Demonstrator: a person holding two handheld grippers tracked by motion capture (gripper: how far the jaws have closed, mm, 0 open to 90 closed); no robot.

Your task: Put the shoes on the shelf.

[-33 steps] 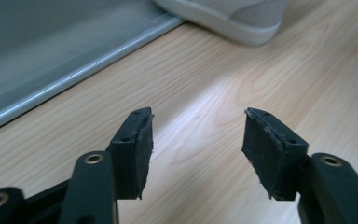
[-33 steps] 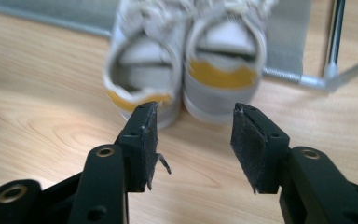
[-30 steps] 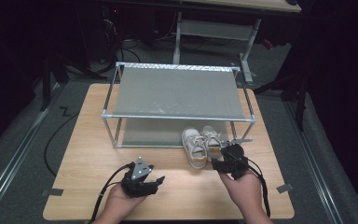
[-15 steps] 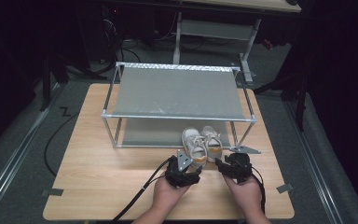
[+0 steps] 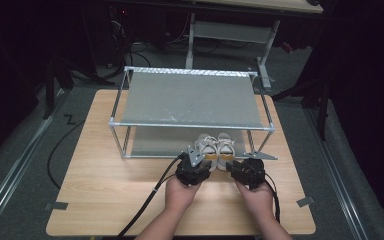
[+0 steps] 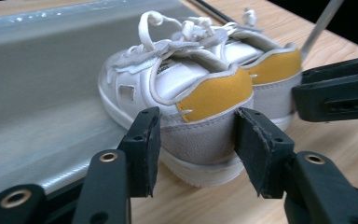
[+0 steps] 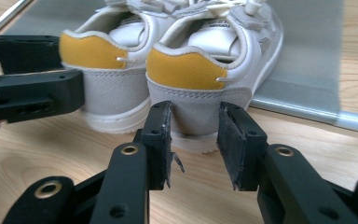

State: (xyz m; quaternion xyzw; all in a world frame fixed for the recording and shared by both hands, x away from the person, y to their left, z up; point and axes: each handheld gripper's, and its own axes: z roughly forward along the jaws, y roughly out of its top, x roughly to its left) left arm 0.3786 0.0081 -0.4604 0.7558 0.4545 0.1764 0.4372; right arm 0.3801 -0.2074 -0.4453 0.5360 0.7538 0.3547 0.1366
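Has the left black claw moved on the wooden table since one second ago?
Yes. The left black claw has moved right and forward, judged against the fixed metal shelf rack; it now sits at the heel of the left white and yellow shoe.

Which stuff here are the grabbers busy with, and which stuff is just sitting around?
Busy with:
- left shoe, its heel between the left gripper fingers
- right shoe, its heel at the right gripper fingers
- metal rack, whose lower shelf the shoes partly rest on

Just sitting around:
- wooden table
- grey desk behind
- tape bits on the floor
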